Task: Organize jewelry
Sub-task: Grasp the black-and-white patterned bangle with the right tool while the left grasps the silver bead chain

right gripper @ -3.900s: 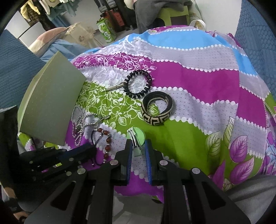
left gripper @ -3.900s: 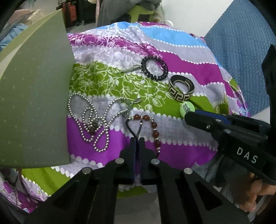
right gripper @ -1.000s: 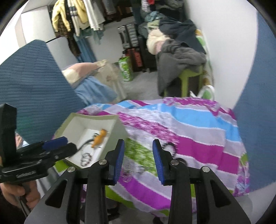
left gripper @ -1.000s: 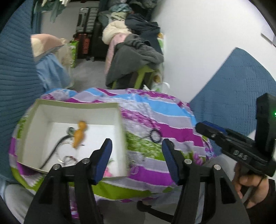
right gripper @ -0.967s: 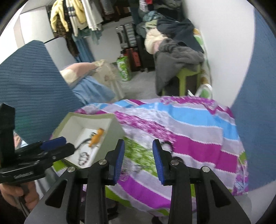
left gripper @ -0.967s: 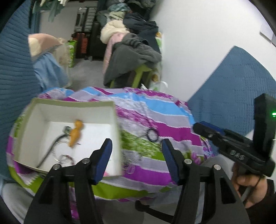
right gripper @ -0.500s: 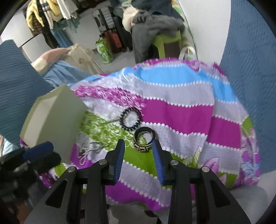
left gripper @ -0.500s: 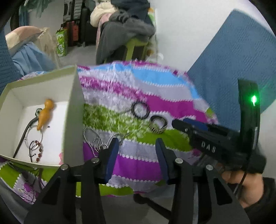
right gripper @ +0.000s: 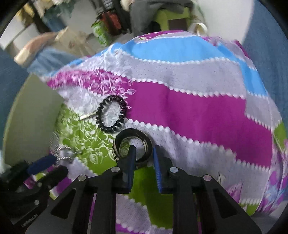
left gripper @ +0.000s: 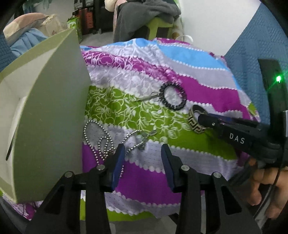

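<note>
On the striped cloth lie a black-and-gold patterned bangle [left gripper: 194, 124], a black coil hair tie [left gripper: 172, 98] with a small silver pin [left gripper: 147, 97] beside it, and a silver bead chain [left gripper: 100, 136]. My left gripper [left gripper: 143, 151] is open and empty, its left finger over the chain's loops. My right gripper [right gripper: 143, 153] is open, one finger inside the bangle [right gripper: 132, 145] and one outside its rim. The hair tie also shows in the right wrist view [right gripper: 111, 114]. The olive box [left gripper: 48, 115] stands at left.
The cloth-covered table [left gripper: 180, 72] drops off at its front edge. A blue padded panel [left gripper: 261, 54] stands at right. A chair piled with grey clothes [left gripper: 144, 16] and luggage lie beyond the table. The person's hand [left gripper: 264, 187] holds the right gripper.
Both grippers have come down from high above toward the cloth. The right one now straddles the bangle's rim; the left one now hovers over the bead chain. The left jaws have narrowed.
</note>
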A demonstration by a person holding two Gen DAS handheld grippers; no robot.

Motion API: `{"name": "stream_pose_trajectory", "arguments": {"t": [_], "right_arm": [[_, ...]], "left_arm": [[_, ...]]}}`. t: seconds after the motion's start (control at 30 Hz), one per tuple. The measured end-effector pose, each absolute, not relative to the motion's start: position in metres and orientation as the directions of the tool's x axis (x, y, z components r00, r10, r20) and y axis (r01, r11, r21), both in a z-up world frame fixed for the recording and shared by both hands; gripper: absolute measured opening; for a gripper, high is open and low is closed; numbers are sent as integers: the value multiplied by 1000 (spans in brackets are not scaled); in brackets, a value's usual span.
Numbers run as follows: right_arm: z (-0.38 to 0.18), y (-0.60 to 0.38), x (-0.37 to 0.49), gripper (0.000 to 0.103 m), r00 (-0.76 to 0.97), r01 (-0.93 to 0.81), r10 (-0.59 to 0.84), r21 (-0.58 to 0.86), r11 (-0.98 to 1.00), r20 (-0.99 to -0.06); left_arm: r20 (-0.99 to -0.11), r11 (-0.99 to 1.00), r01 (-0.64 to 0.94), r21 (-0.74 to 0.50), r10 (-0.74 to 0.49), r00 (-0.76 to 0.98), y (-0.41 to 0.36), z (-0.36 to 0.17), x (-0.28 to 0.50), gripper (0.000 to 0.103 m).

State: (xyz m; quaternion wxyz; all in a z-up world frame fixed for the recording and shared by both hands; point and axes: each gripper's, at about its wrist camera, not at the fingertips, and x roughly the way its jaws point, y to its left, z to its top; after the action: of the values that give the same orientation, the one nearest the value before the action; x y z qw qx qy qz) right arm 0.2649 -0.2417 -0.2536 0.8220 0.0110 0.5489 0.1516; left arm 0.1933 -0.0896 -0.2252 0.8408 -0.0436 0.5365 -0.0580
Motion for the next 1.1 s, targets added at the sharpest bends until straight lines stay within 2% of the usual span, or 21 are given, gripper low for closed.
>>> {"name": "stream_pose_trajectory", "arguments": {"t": [0.13, 0.3, 0.37, 0.43, 0.5, 0.53, 0.93, 1.1], "right_arm": [[-253, -235, 264, 17, 371, -268, 224, 127, 955, -901], [-253, -241, 264, 9, 369, -249, 229, 141, 958, -901], [-253, -244, 263, 8, 364, -242, 236, 154, 958, -901], [-254, -242, 266, 8, 363, -241, 239, 157, 958, -901], [-253, -242, 265, 7, 364, -240, 241, 159, 958, -900], [-252, -242, 265, 7, 366, -240, 243, 161, 957, -898], [-225, -241, 244, 7, 408, -231, 291, 210, 950, -865], [-219, -237, 231, 7, 410, -218, 286, 211, 953, -866]], "left_arm": [[-902, 994, 44, -100, -109, 417, -89, -232, 196, 42], [-899, 997, 54, -56, -74, 431, -93, -236, 197, 41], [-898, 998, 51, -30, -49, 437, -93, -238, 197, 32], [-896, 998, 60, -21, -45, 441, -94, -239, 199, 29], [-896, 997, 77, -13, -46, 442, -97, -239, 199, 17], [-897, 997, 82, -4, -40, 440, -98, -239, 200, 5], [-871, 986, 34, -163, -159, 465, -71, -201, 183, 3], [-863, 982, 44, -183, -182, 472, -69, -188, 170, 2]]}}
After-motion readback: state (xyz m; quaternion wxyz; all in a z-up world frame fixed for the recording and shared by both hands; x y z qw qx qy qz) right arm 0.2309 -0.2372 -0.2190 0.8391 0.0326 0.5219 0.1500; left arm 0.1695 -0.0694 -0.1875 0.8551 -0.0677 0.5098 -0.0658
